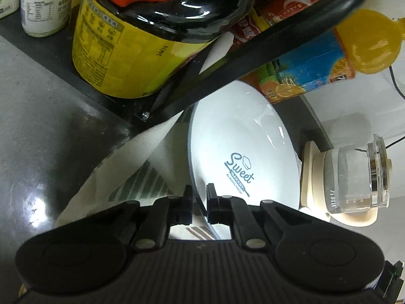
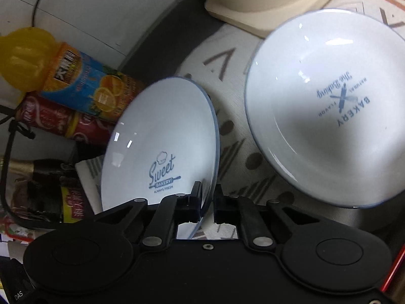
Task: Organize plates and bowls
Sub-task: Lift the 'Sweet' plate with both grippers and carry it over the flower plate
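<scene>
Plate [image 1: 240,149], white glazed, thin blue-grey rim, printed "Sweet Bakery Always Fresh" with a chef's hat and rolling pin; we log it tilted up on edge above the patterned cloth [image 1: 157,157], its upper part leaning toward the black rack [image 1: 253,48]. Left gripper [image 1: 200,205]: fingers narrowed onto the plate's near rim, one on each face, clamping it. Right gripper [image 2: 207,206]: fingers straddle the rim of the same plate [image 2: 162,147]; the left pad sits on the glaze, while a sliver of gap shows at the other, so we cannot tell whether it truly pinches.

Second plate [image 2: 326,116], same white glaze and blue rim, marked "The Baking Bakery" with crossed rolling pin; we note it beside the first, apart from it, over the cloth.

Containers: orange juice bottle [image 1: 329,60], full, lying on its side against a red drink bottle [image 2: 63,119]; yellow-labelled tub [image 1: 108,50] with a black and red top, contents hidden; white jar [image 1: 43,5]; glass kettle [image 1: 354,174] on a cream base, contents not discernible
</scene>
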`<move>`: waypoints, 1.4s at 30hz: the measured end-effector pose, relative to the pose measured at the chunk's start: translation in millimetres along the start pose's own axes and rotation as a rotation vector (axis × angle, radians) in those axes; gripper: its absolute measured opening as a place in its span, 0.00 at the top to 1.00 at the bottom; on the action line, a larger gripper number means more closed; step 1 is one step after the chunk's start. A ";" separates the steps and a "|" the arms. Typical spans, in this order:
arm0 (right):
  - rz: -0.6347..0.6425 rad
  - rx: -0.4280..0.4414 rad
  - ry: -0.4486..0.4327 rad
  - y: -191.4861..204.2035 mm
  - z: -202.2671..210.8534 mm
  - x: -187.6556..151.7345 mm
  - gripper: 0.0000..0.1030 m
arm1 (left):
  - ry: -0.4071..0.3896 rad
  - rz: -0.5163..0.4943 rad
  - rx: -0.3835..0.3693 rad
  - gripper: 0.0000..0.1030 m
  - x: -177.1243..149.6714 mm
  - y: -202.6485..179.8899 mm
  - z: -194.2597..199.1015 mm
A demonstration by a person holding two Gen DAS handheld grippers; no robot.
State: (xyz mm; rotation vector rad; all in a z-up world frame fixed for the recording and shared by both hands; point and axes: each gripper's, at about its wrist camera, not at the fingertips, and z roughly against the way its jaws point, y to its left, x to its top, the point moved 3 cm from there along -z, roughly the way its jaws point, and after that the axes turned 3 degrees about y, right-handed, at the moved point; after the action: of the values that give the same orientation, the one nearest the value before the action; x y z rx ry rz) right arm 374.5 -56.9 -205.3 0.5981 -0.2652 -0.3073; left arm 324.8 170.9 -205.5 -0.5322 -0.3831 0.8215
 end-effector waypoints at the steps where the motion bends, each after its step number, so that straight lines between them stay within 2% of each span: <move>1: -0.001 0.008 -0.005 0.5 1.7 0.6 0.91 | -0.001 0.001 -0.001 0.91 -1.2 0.0 1.9; 9: 0.031 0.047 -0.039 8.6 17.8 -4.1 0.89 | -0.013 -0.005 0.007 0.90 -10.5 3.9 18.0; 22: 0.085 0.025 -0.103 16.0 43.1 -21.7 0.87 | -0.045 -0.065 -0.020 0.90 -19.2 -2.6 36.9; 31: 0.135 0.048 -0.128 15.4 69.7 -34.2 0.87 | -0.081 -0.057 -0.023 0.90 -49.5 -3.9 59.4; 42: 0.195 0.077 -0.132 10.2 104.3 -66.3 0.86 | -0.129 -0.030 -0.016 0.90 -92.7 12.0 92.5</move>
State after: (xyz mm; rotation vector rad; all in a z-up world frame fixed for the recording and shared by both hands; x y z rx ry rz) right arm 281.0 -78.2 -126.7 0.6232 -0.4612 -0.1490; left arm 212.1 133.6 -149.0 -0.4885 -0.5149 0.8267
